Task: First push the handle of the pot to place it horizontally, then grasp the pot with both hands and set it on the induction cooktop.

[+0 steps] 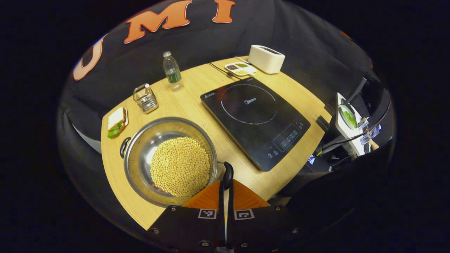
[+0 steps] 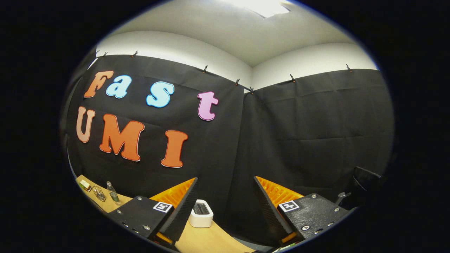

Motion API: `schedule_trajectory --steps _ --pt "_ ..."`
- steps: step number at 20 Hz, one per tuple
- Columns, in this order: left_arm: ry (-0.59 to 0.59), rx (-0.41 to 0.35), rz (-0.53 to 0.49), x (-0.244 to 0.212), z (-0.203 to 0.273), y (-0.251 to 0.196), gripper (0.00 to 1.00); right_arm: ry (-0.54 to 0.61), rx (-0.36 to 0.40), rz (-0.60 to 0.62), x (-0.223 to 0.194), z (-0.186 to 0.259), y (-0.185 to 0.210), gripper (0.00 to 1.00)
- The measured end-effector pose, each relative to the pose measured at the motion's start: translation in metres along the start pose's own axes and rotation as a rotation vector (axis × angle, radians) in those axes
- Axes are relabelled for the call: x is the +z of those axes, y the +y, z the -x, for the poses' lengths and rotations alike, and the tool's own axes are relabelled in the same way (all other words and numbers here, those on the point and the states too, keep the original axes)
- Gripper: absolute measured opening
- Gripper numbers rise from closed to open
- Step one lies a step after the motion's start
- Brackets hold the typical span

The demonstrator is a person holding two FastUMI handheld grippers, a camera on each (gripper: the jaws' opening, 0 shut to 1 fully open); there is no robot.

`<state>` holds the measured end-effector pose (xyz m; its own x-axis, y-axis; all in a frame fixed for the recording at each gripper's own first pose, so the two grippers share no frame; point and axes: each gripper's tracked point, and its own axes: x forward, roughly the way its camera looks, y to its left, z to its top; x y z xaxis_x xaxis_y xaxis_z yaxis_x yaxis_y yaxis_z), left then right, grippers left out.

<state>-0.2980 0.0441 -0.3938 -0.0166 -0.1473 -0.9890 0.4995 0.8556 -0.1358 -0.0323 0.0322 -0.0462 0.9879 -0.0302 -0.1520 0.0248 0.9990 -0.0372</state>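
Note:
A steel pot (image 1: 140, 154) full of yellow beans stands on the wooden table's near left part. One black handle (image 1: 123, 147) lies at its far left rim. The other handle (image 1: 228, 173) stands upright at the near right rim. My left gripper (image 1: 225, 184) is shut, its fingertips right against that upright handle, with nothing visibly clamped between them. The black induction cooktop (image 1: 253, 119) lies to the right of the pot, bare. In the right gripper view my right gripper (image 2: 225, 196) is open and empty, raised and pointing at the black wall.
A wire holder (image 1: 145, 98), a water bottle (image 1: 172, 71) and a sandwich on a plate (image 1: 117, 122) sit behind the pot. A white toaster (image 1: 266, 58) and a divided dish of grains (image 1: 240, 68) stand beyond the cooktop. The table edge (image 1: 295, 165) runs close to the right.

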Motion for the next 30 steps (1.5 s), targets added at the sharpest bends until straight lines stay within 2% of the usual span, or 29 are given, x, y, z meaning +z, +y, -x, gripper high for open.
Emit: schedule_trajectory --steps 2,5,10,19,25,30 --pt "0.058 -0.012 -0.012 -0.019 -0.007 -0.001 0.03 0.011 -0.007 -0.002 -0.003 0.0 0.0 0.94" --pt "0.16 0.015 -0.037 -0.049 -0.02 0.007 0.04 0.017 -0.012 -0.002 -0.004 0.001 -0.001 0.94" --pt "0.283 0.057 0.026 -0.082 -0.04 0.025 0.04 0.014 -0.033 0.011 -0.003 0.006 -0.007 0.94" --pt "0.293 0.049 0.034 -0.07 -0.091 0.017 0.02 0.026 -0.094 0.044 -0.001 0.013 -0.027 0.94" --pt "0.305 0.049 0.088 -0.058 -0.099 0.003 0.02 0.055 -0.151 0.051 -0.01 0.024 -0.047 0.94" --pt "0.295 0.054 0.073 -0.045 -0.105 -0.002 0.01 0.066 -0.181 0.045 -0.012 0.03 -0.06 0.94"
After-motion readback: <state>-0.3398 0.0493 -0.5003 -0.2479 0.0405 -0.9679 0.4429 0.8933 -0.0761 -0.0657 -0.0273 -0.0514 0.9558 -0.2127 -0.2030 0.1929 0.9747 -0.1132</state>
